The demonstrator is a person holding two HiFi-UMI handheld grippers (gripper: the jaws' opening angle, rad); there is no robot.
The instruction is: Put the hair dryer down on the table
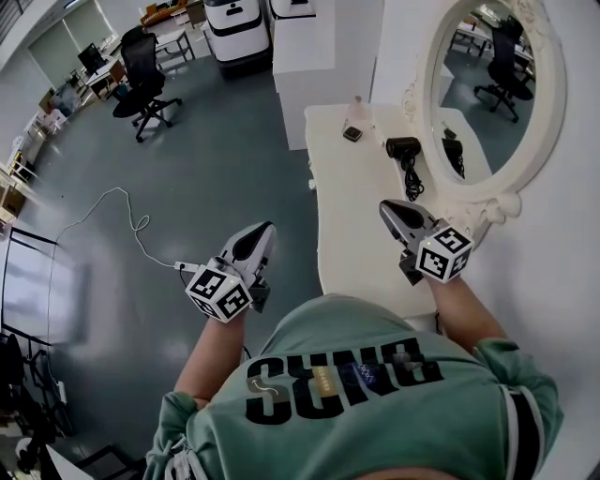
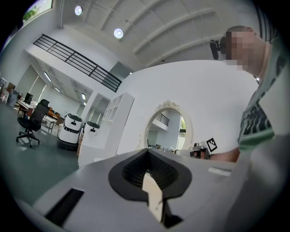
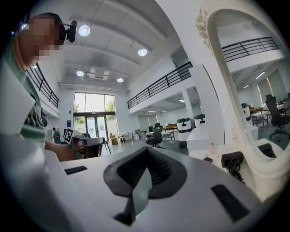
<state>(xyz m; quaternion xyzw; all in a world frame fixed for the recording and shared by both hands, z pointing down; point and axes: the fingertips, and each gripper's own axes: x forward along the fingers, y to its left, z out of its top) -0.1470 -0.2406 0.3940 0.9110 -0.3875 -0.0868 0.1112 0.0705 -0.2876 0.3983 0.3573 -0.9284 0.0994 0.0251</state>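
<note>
The black hair dryer [image 1: 405, 148] lies on the white dressing table [image 1: 347, 234] in front of the oval mirror, its coiled cord trailing toward me. In the right gripper view the hair dryer [image 3: 232, 159] sits low at the right, well away from the jaws. My right gripper [image 1: 389, 211] hovers over the table's near half, a short way from the dryer, shut with nothing in it. My left gripper [image 1: 264, 230] hangs over the floor left of the table, its jaws together and empty.
An ornate white mirror [image 1: 492, 84] stands on the table's right side. A small bottle [image 1: 357, 112] and a dark square item [image 1: 352, 134] sit at the far end. Beyond are a black office chair [image 1: 142, 80], a floor cable [image 1: 122, 211] and white machines [image 1: 236, 28].
</note>
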